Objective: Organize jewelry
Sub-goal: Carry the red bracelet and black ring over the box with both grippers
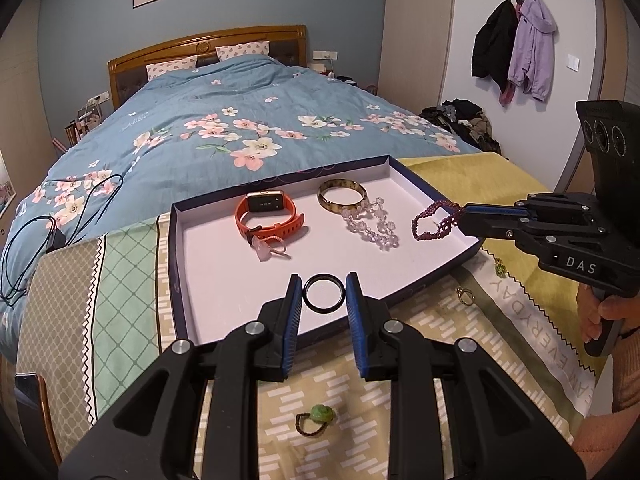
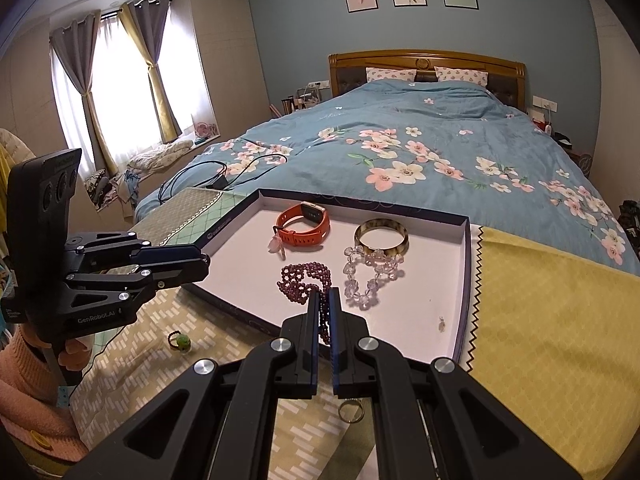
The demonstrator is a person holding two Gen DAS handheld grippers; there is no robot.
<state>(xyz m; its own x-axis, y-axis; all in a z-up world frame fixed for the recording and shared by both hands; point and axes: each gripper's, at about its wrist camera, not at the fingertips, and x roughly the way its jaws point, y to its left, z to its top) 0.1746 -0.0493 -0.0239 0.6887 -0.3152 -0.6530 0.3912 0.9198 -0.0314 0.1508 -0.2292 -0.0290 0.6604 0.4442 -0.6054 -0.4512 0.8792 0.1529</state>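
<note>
Both tongs grip over the white-lined tray (image 1: 400, 168): left gripper (image 1: 323, 287) pinches 1 black ring (image 1: 323, 293) near its front edge, opening facing the camera, while right gripper (image 2: 325, 295) clamps purple beads (image 2: 298, 280) trailing lengthwise toward the watch (image 2: 304, 224).

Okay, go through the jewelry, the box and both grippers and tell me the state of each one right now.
Left gripper: clamped on black ring.
Right gripper: shut on purple bead bracelet.
Box: open, lidless.
Orange watch: strap fastened, in box.
Green ring: outside box, on cloth.
</note>
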